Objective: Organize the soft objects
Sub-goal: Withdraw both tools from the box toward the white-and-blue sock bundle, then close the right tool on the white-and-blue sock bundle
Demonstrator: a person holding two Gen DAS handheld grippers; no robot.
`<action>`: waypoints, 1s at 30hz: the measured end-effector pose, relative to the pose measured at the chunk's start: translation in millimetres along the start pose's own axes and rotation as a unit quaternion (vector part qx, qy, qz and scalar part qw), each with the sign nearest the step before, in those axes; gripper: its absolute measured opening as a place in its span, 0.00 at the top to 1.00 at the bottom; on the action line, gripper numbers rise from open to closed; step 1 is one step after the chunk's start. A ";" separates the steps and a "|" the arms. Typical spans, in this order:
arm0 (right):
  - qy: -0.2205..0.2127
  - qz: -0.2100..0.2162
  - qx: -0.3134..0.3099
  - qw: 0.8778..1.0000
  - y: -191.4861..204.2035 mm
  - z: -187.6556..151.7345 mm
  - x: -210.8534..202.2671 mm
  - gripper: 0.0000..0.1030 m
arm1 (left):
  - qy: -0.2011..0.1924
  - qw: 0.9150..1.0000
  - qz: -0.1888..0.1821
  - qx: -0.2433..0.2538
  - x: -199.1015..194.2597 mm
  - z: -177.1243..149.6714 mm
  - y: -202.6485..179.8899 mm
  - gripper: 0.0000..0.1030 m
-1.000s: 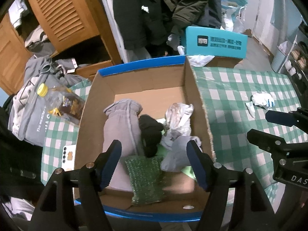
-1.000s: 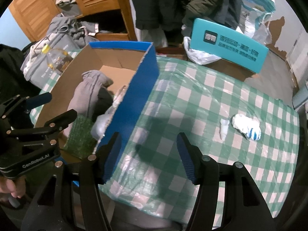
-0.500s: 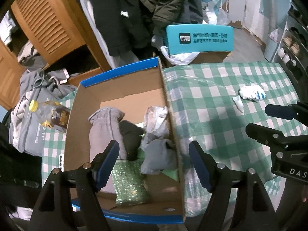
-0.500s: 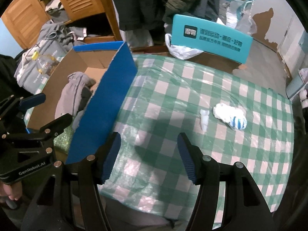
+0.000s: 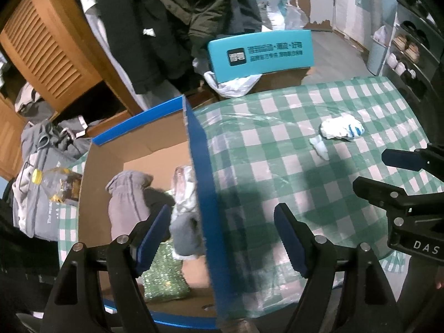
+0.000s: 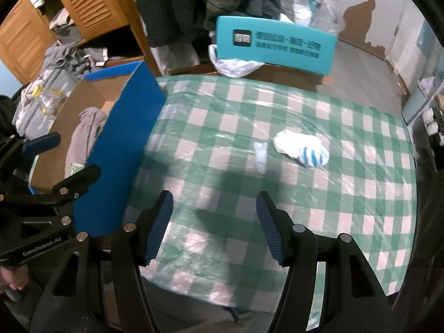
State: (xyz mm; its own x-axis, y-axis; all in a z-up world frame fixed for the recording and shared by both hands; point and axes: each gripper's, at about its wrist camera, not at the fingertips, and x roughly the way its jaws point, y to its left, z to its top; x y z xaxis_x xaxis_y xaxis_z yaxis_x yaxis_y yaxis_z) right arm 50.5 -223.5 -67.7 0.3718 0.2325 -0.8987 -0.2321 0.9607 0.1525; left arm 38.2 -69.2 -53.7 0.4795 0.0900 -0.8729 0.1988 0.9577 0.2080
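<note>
A cardboard box with blue outer walls [image 5: 204, 183] [image 6: 125, 138] stands at the table's left. Inside lie a grey rolled garment [image 5: 125, 202] [image 6: 86, 130], a dark sock, a grey sock [image 5: 186, 233], a crinkled plastic bag and a green glittery cloth [image 5: 163, 280]. A white sock with blue stripes [image 5: 341, 130] [image 6: 301, 147] and a small pale piece [image 6: 260, 155] lie on the checked tablecloth. My left gripper [image 5: 222, 227] straddles the box's right wall, its jaws opening and empty. My right gripper [image 6: 215, 208] hangs open above bare cloth, short of the striped sock.
The green-checked table [image 6: 347, 194] ends at its round far edge. A teal chair back [image 6: 274, 44] with a white plastic bag stands behind it. Grey clothes and a plastic bottle [image 5: 55, 183] lie left of the box, before a wooden louvred cabinet [image 5: 47, 41].
Both grippers have swung rightward across the table, away from the box's inside and toward the striped sock. The left jaws have widened slightly.
</note>
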 end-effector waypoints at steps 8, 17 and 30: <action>0.004 -0.020 0.024 1.000 -37.4 -10.1 -1.2 0.40 | 0.008 1.000 -0.008 0.012 7.0 10.6 -21.4 0.23; 0.014 -0.035 0.039 0.999 -67.4 -11.1 6.4 0.40 | 0.028 0.999 -0.018 0.019 26.8 20.7 -40.1 0.23; 0.031 -0.048 0.015 0.998 -90.3 17.7 42.5 0.40 | 0.052 0.998 -0.039 0.018 69.3 53.6 -57.0 0.23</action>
State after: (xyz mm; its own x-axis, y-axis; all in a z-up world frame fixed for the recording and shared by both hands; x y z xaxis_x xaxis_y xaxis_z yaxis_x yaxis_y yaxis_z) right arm 103.2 -297.7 -112.4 0.3336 0.1299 -0.9337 -0.1703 0.9825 0.0758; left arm 105.9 -132.2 -102.4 0.3698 0.0461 -0.9280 0.2630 0.9527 0.1521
